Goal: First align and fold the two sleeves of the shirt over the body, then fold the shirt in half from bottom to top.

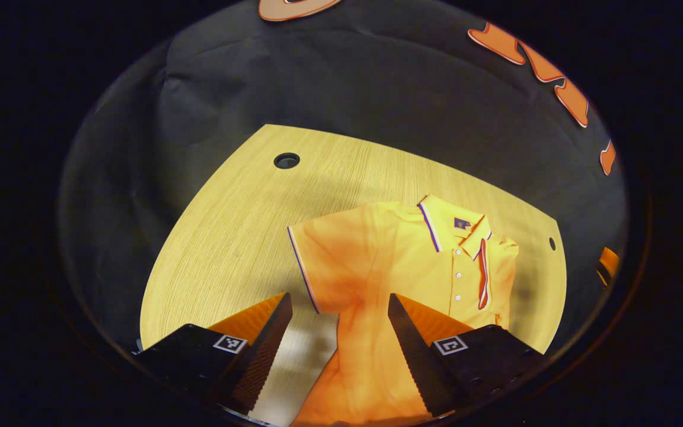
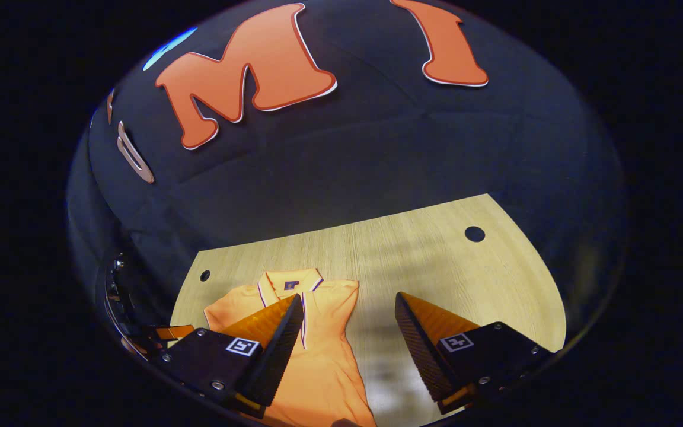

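An orange polo shirt [image 1: 377, 279] lies flat on the pale wooden surface [image 1: 229, 237], collar toward the far side, buttons up. In the left gripper view its left sleeve [image 1: 318, 261] is spread out flat on the wood, its striped hem running down toward the near edge, while the opposite shoulder looks tucked in — that sleeve appears to lie over the body already, though the fisheye bend makes this hard to settle. The collar [image 1: 448, 228] is open, with a small dark tag inside it, and the button placket runs down beside a striped edge.

The left tongs [image 1: 339, 308] stand wide, nothing between them; their fingers frame the lower body of the shirt and a strip of bare wood by the sleeve hem. I cannot tell whether they touch the cloth.

In the right gripper view the shirt [image 2: 318, 362] lies at the left part of the surface [image 2: 436, 267], its collar [image 2: 290, 283] far, its body narrowing toward the near edge. The right tongs [image 2: 348, 311] are also spread wide and hold nothing — one finger stands over the shirt's chest, the other over bare wood to the right.

Round holes are cut in the surface: one at far left in the left gripper view [image 1: 286, 160], one at far right in the right gripper view [image 2: 474, 233].
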Demonstrator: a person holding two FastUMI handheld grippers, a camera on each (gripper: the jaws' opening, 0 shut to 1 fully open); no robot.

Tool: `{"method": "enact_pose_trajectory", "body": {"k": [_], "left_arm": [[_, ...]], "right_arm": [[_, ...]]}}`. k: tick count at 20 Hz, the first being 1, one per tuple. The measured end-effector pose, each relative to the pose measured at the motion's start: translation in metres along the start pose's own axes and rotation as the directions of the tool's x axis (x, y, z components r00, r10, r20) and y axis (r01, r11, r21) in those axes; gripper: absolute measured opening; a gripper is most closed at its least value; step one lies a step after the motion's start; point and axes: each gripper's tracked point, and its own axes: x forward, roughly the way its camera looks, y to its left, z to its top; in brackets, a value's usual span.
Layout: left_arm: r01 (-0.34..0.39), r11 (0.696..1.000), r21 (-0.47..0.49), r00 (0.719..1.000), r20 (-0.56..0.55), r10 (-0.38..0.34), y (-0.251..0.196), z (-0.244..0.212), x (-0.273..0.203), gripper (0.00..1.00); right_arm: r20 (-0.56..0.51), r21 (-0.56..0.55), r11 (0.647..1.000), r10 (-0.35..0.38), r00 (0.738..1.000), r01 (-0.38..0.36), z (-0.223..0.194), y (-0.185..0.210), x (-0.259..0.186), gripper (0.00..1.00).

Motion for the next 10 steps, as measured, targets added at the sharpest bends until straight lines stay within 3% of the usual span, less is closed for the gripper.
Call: {"method": "enact_pose_trajectory", "body": {"k": [1,2,3,8,10], "left_arm": [[-0.011,1.0,0.002,1.0,-0.02,0.011,0.003,0.001,0.011,0.98],[-0.021,1.0,0.006,0.999,-0.038,0.021,0.007,0.005,0.024,0.98],[-0.031,0.999,0.013,0.998,-0.062,0.032,0.014,0.005,0.035,0.98],[-0.026,1.0,0.014,0.977,-0.213,0.029,0.025,0.002,0.087,0.98],[-0.065,0.997,0.036,0.966,-0.247,0.071,0.036,0.002,0.101,0.98]], "right_arm": [[0.015,-0.011,1.0,-0.013,1.0,0.014,0.002,-0.003,-0.005,0.95],[0.027,-0.02,0.999,-0.029,0.999,0.03,0.003,-0.006,-0.011,0.85],[0.046,-0.029,0.999,-0.042,0.998,0.043,0.003,-0.007,-0.018,0.95],[0.174,-0.01,0.993,-0.117,0.978,0.121,0.016,-0.005,-0.059,0.97],[0.213,-0.006,0.991,-0.132,0.968,0.137,0.021,-0.003,-0.075,0.96]]}}
